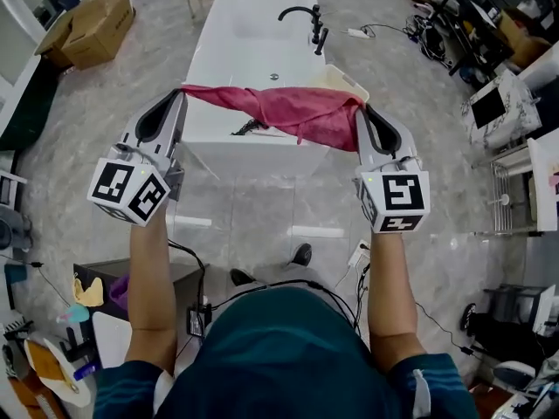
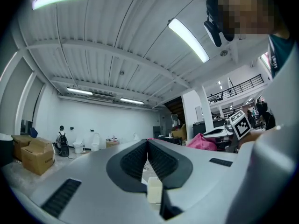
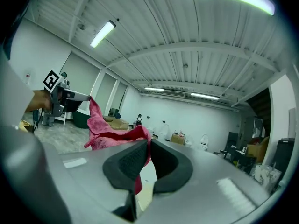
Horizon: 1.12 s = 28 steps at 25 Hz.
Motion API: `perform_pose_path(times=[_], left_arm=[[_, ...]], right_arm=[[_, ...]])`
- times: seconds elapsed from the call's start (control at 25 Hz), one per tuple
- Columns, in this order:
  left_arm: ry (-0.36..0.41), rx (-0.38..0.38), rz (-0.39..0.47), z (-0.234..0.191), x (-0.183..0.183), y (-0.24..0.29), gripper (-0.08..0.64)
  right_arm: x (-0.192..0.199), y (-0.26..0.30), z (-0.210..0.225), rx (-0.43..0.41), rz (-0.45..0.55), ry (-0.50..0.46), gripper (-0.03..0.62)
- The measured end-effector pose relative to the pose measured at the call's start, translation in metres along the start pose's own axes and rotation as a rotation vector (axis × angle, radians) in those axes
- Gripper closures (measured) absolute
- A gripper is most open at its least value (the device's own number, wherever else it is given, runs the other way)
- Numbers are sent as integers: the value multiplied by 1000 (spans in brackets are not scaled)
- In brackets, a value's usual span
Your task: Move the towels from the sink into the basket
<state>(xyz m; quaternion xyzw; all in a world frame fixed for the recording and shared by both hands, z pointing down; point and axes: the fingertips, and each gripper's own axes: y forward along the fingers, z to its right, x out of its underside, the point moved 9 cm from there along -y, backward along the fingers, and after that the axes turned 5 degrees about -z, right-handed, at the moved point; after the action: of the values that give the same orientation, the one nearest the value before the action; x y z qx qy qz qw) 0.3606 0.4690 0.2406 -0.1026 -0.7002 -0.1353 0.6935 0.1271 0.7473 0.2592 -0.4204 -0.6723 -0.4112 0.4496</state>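
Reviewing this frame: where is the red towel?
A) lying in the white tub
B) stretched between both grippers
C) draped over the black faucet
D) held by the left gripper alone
B: the red towel spans in the air from the left gripper to the right gripper, each shut on one end of it.

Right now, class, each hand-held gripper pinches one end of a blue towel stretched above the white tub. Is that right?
Not quite. The towel is red-pink, not blue, as the head view shows. The rest stands: the left hand-held gripper and the right hand-held gripper each pinch one end of it, and it is stretched above the white tub.
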Motion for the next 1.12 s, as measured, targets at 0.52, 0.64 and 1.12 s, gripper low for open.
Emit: perform_pose_path(times=[0.52, 0.64, 1.12], left_arm=[[0, 50, -61, 79, 15, 154, 551], [11, 51, -75, 95, 16, 180, 551], [38, 98, -108, 133, 18, 255, 551]], right_arm=[[65, 10, 144, 41, -31, 44, 558], [76, 15, 171, 42, -28, 57, 558], [102, 20, 241, 89, -29, 98, 558]])
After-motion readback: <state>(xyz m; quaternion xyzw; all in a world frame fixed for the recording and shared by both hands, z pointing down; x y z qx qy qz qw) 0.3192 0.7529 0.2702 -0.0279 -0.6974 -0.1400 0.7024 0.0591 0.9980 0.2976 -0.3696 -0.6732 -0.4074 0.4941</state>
